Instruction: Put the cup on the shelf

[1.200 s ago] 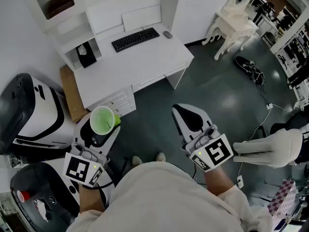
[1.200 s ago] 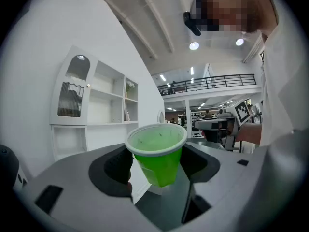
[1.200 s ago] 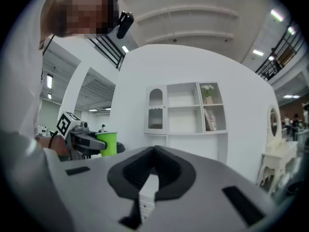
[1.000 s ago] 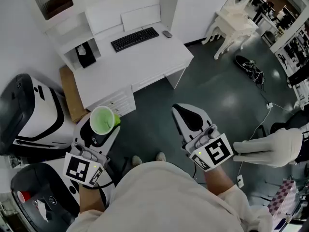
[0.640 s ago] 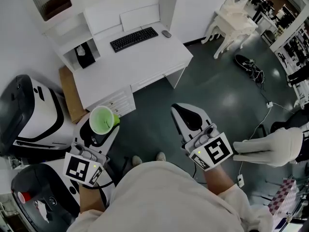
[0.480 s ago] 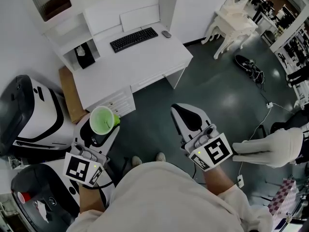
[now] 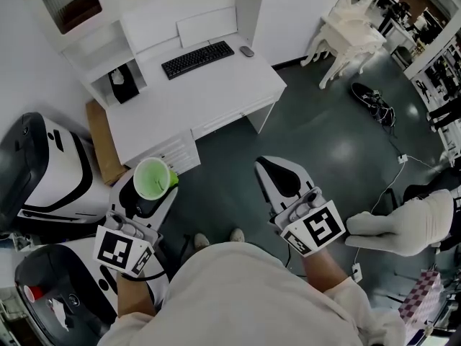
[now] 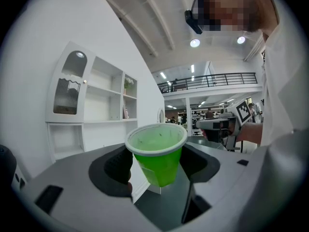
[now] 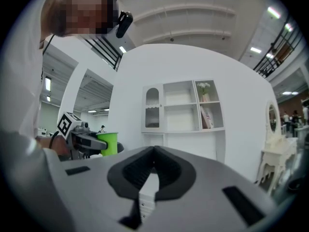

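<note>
The left gripper (image 7: pixel 146 193) grips the green cup (image 8: pixel 157 153) upright between wide-set jaws, in the air near the desk (image 7: pixel 216 85). The right gripper (image 7: pixel 282 176) is closed and empty. The shelf (image 9: pixel 185 108) stands well ahead.

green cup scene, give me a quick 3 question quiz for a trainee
1. True or false: the left claw grips the green cup upright, with its mouth facing up.
2. What lies on the white desk?
A. a keyboard and a mouse
B. a laptop
C. a plate
3. Fill in the gap: the right claw is shut and holds ____.

Key: 1 true; 2 A; 3 nothing
</note>
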The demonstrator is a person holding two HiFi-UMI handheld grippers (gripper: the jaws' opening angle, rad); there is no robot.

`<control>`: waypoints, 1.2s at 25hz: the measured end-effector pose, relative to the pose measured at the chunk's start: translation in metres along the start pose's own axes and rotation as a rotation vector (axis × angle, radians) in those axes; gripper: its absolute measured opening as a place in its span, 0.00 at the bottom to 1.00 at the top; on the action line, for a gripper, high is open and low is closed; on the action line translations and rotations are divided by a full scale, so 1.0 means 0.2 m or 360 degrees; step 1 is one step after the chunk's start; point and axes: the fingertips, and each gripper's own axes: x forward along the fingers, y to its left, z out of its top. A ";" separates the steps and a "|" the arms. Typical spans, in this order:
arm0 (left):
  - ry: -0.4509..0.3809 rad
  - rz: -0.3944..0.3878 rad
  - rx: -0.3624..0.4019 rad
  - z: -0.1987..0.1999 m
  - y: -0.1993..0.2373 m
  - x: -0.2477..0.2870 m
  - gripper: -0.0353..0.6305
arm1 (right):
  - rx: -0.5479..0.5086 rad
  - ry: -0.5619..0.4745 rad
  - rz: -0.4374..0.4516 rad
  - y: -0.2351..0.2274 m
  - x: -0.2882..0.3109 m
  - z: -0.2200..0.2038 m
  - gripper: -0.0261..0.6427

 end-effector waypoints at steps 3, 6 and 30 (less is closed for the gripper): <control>0.0000 0.0013 -0.0002 0.00 -0.03 0.05 0.51 | -0.0005 0.0011 0.0013 -0.05 -0.03 -0.03 0.05; -0.0007 0.0040 -0.0003 0.02 -0.06 0.11 0.51 | -0.0006 0.0017 0.0031 -0.12 -0.06 -0.04 0.05; -0.0063 0.0099 -0.0017 0.03 0.36 0.68 0.51 | -0.0035 0.0046 0.0071 -0.59 0.43 -0.11 0.05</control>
